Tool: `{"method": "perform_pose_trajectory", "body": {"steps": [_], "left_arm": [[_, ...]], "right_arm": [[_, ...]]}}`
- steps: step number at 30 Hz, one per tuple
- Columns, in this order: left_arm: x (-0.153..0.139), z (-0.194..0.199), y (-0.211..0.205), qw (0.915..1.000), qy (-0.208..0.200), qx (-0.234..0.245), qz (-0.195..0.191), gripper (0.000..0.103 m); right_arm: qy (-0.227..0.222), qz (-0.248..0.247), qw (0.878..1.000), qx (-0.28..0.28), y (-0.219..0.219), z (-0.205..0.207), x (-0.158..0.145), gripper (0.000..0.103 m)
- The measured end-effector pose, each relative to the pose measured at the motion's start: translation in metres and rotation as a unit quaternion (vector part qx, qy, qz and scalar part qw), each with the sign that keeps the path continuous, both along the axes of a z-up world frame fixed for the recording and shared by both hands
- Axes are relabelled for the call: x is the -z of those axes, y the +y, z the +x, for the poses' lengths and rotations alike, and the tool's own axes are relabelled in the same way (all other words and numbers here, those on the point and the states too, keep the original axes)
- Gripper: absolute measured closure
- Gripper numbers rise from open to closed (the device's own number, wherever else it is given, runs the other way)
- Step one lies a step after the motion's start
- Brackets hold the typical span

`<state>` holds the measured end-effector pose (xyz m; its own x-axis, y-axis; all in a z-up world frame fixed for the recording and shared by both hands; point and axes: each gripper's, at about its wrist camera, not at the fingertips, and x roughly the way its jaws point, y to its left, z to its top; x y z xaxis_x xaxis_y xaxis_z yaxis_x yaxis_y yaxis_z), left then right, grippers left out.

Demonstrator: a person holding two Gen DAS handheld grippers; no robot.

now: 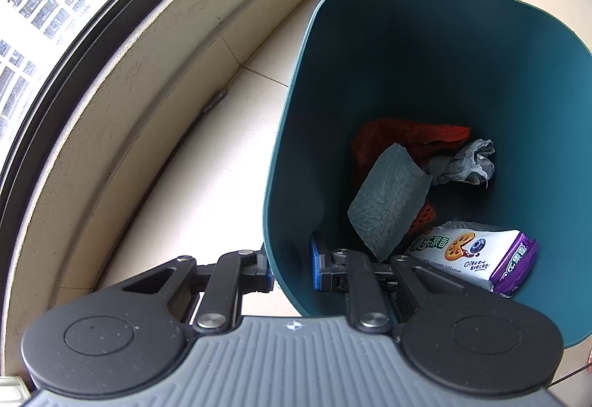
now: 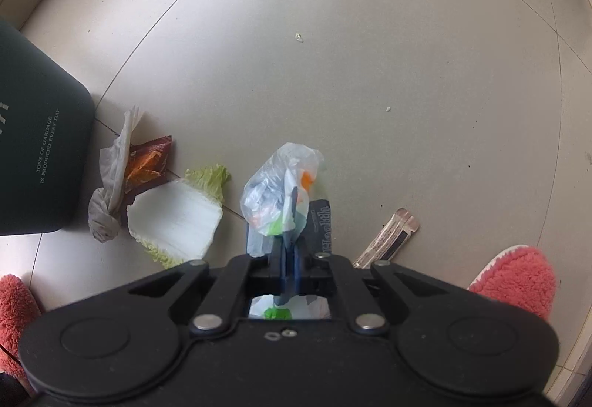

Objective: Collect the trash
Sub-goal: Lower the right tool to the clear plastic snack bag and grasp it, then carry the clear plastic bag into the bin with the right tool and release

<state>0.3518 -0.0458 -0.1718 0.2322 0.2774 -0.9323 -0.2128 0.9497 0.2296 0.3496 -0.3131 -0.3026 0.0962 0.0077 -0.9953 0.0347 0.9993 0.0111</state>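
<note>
Pale tiled floor [image 2: 333,74], right tongs [image 2: 290,259] clamped on clear plastic bag [image 2: 281,185], left tongs [image 1: 292,268] pinching teal bin [image 1: 481,74] wall

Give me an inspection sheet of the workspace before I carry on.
Surface: pale tiled floor, a few crumbs.
Job's things: teal bin holding snack packet, tissue, red bag.
Clutter: cabbage leaf, brown wrapper, crumpled tissue, sachet strip.
Grippers: left gripper clamps bin rim; right gripper shut on clear plastic bag.
Cables: one, far corner.
Surroundings: window, pink slippers.
</note>
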Motion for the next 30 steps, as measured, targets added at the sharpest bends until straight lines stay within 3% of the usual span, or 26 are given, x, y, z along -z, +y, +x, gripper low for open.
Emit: {"method": "perform_pose_trajectory", "body": {"steps": [11, 20, 25, 30], "left_arm": [[-0.002, 0.000, 0.002, 1.0000, 0.000, -0.001, -0.001, 0.086], [-0.004, 0.001, 0.003, 1.0000, -0.001, -0.001, -0.005, 0.086], [-0.006, 0.001, 0.004, 1.0000, -0.002, -0.001, -0.007, 0.086], [-0.009, 0.001, 0.007, 0.9999, -0.003, -0.003, -0.016, 0.086]], "right_arm": [[-0.085, 0.056, 0.994, -0.048, 0.034, 0.004, -0.124, 0.100], [-0.168, 0.122, 0.973, -0.100, 0.091, 0.016, -0.214, 0.100], [-0.187, 0.154, 0.959, -0.148, 0.135, 0.027, -0.236, 0.100], [-0.182, 0.158, 0.951, -0.195, 0.184, 0.033, -0.227, 0.100]]}}
